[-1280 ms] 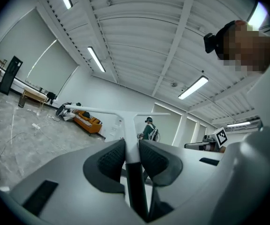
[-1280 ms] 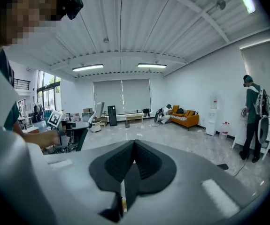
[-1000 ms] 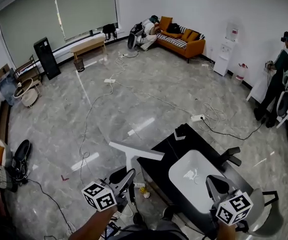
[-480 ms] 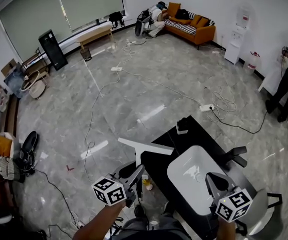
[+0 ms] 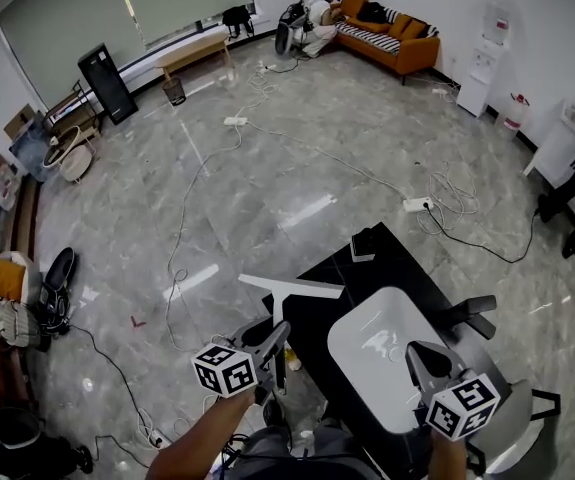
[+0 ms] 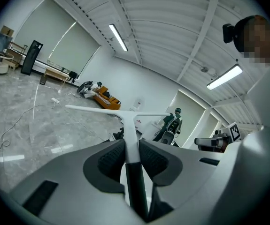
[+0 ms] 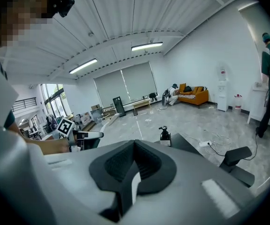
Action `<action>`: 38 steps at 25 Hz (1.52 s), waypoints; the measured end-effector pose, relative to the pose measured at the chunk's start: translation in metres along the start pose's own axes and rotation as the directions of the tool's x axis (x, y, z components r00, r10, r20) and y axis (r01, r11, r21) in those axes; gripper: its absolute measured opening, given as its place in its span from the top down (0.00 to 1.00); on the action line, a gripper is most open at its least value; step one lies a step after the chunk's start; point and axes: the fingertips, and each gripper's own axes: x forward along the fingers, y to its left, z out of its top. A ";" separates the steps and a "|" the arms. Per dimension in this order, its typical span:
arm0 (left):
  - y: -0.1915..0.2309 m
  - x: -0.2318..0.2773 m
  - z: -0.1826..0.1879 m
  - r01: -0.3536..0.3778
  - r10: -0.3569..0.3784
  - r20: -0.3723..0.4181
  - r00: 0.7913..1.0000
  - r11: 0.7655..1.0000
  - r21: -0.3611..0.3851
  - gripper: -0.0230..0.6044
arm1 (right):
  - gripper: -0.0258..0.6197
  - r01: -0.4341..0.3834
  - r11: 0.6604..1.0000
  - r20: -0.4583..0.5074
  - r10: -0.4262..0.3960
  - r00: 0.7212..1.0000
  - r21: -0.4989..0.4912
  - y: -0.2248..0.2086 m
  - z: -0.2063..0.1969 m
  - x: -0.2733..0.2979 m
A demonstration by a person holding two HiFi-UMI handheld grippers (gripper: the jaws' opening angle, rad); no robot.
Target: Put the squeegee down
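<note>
The left gripper (image 5: 275,340) pinches the squeegee (image 5: 292,286) by its handle, blade ahead of the jaws, while the right gripper (image 5: 419,352) is pressed together and empty; next, probably lower it onto the black counter (image 5: 319,313) just ahead and release.

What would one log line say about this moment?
left gripper: shut on squeegee | squeegee: in air, not yet down | right gripper: shut, empty

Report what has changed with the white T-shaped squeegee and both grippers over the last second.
The left gripper has carried the white T-shaped squeegee a little to the right in the head view, toward the black counter, with the handle still clamped between its jaws. Nothing was let go. The right gripper stays shut and empty by the white oval sink.
</note>
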 end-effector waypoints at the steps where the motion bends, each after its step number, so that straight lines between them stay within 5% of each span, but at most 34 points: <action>1: 0.005 0.005 -0.003 -0.007 0.007 -0.005 1.000 1.000 -0.009 0.81 | 0.95 -0.002 1.000 -0.004 0.002 1.000 0.003 -0.003 -0.001 0.004; 17: 0.074 0.063 -0.049 -0.113 0.098 -0.109 0.989 0.984 -0.140 0.81 | 0.95 -0.005 0.999 -0.052 0.007 0.999 0.041 -0.012 -0.021 0.041; 38: 0.122 0.141 -0.095 -0.238 0.170 -0.289 0.942 0.945 -0.222 0.81 | 0.95 -0.005 0.996 -0.103 0.014 0.995 0.091 -0.025 -0.052 0.070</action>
